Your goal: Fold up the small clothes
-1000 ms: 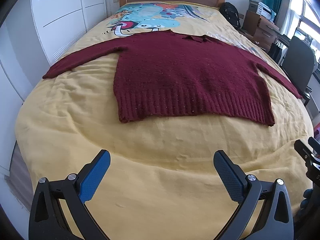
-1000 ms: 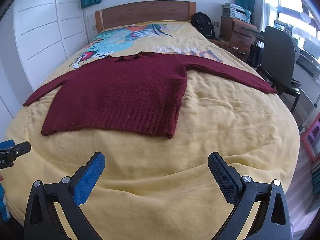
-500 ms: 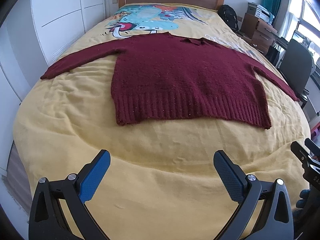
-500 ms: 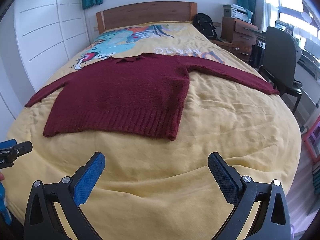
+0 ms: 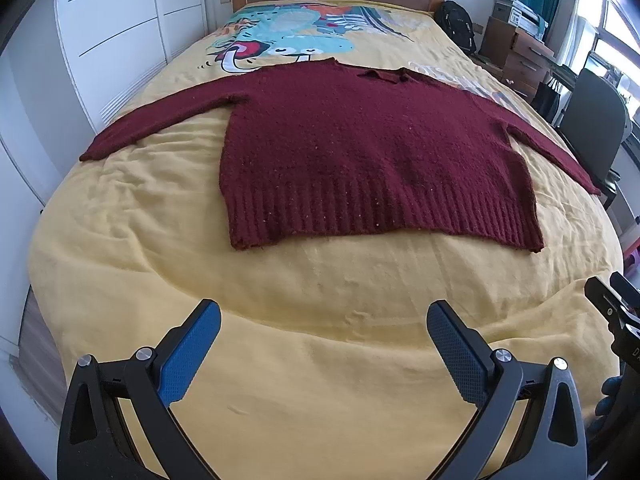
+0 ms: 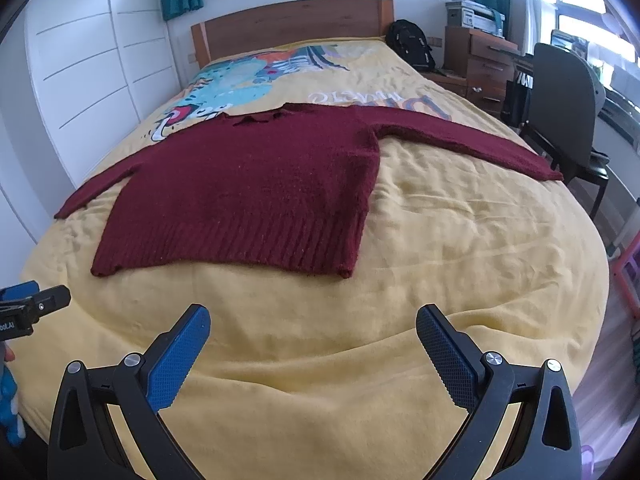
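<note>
A dark red knitted sweater (image 5: 372, 152) lies flat, front down, on the yellow bedspread (image 5: 320, 320), both sleeves spread out to the sides and the ribbed hem toward me. It also shows in the right wrist view (image 6: 256, 188). My left gripper (image 5: 324, 320) is open and empty, hovering over bare bedspread short of the hem. My right gripper (image 6: 312, 320) is open and empty, also short of the hem, to the right of the left one. The right gripper's tip shows at the left wrist view's right edge.
The bed has a wooden headboard (image 6: 292, 28) and a cartoon print near the pillow end. White wardrobe doors (image 5: 100, 40) run along the left. A dark office chair (image 6: 564, 104), wooden drawers (image 6: 484, 64) and a black backpack (image 6: 412, 44) stand to the right.
Both grippers have moved forward toward the sweater's hem, so the sweater looks a little larger and nearer. Both stay open and empty.
</note>
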A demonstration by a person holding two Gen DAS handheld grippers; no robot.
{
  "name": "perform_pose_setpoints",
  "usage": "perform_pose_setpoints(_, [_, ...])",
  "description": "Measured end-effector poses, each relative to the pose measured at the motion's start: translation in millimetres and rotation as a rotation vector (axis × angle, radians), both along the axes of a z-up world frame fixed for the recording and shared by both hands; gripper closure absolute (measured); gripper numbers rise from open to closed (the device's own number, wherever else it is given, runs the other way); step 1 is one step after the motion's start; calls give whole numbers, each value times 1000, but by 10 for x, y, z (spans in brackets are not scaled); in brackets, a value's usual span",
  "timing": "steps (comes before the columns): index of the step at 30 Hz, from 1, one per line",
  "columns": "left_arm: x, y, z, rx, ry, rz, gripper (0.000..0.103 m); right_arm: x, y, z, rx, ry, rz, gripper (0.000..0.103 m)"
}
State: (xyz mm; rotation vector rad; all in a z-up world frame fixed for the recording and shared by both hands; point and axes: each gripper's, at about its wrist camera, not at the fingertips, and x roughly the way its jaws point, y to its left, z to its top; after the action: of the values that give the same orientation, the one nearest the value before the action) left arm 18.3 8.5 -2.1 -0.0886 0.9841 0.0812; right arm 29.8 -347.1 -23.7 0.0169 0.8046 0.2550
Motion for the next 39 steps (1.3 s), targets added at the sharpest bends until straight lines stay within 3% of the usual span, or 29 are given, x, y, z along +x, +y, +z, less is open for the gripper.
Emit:
perform_pose_setpoints(17, [78,6,59,-17,23,21,1,92,-74,93,20,7,2,0])
perform_pose_setpoints(39, [425,75,407,72,-48,78,1,425,-464,188,60,3,-90,0])
